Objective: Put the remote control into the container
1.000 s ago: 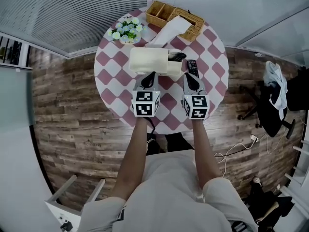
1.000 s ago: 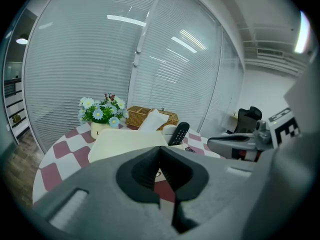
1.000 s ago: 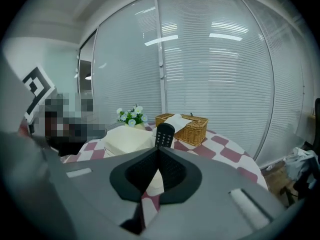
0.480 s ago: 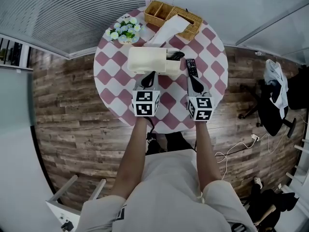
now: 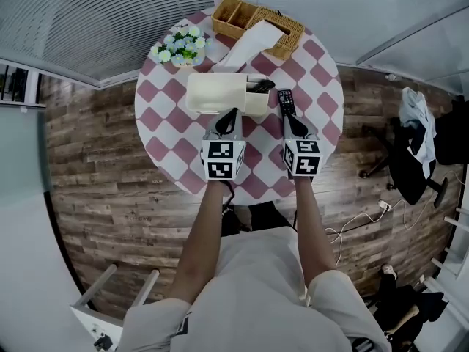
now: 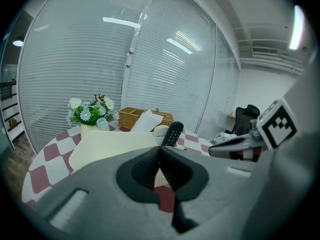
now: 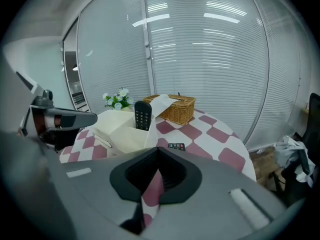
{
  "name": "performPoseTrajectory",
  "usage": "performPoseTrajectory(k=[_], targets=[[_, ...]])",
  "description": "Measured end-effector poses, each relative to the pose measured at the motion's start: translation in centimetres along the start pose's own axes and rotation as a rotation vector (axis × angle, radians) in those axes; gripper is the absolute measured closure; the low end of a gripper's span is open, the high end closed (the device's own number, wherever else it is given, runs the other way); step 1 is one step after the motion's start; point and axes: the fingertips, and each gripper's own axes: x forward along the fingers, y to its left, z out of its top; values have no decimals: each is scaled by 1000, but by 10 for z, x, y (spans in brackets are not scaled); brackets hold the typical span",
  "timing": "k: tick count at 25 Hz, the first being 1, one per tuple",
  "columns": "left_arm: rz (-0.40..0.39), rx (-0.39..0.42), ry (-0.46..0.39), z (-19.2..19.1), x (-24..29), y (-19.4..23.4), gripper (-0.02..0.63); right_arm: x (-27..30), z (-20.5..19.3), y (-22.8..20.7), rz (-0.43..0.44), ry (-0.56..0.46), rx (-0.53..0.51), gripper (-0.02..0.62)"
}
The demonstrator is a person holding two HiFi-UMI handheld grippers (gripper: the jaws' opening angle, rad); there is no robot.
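A cream container [image 5: 216, 94] stands mid-table, and one black remote [image 5: 259, 86] sticks up from its right end. A second black remote [image 5: 285, 102] lies flat on the checked cloth just right of the container. My left gripper [image 5: 233, 111] is shut and empty, with its tips at the container's near wall. My right gripper [image 5: 285, 116] is also shut and empty, right at the near end of the flat remote. In the left gripper view the upright remote [image 6: 173, 133] rises behind the container [image 6: 112, 145]. The right gripper view shows the flat remote [image 7: 176, 146] just past the jaws.
A wicker basket [image 5: 256, 23] with a white tissue stands at the table's far edge. A small pot of flowers [image 5: 178, 48] sits at the far left. The round table's edge [image 5: 331, 134] is close on the right. A dark chair [image 5: 414, 152] stands on the wooden floor beyond.
The head view has shifted a little, so the table sits slightly left and higher. Both grippers stay shut and nearly where they were by the container and the flat remote.
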Motion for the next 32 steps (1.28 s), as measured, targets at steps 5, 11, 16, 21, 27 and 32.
performPoseTrajectory(k=[5,11,16,21,27,32], targets=[[-7,26,5,-2,13,-9,601,30,-9,-28,-10,122,-19,529],[2,88,10,3,25,-12,601,79,-20,-48,45,324,-65,375],[70,162,1,11,29,-1,601,113,-27,-45,108,444,-104,276],[141,175,-2,9,24,20,601,127,-34,-50,76,481,-85,316],[206,147,-15,6,12,40,601,114,-17,-48,76,371,-79,334],[230,169,-60,14,1,35,601,71,22,-23,94,58,-164,338]])
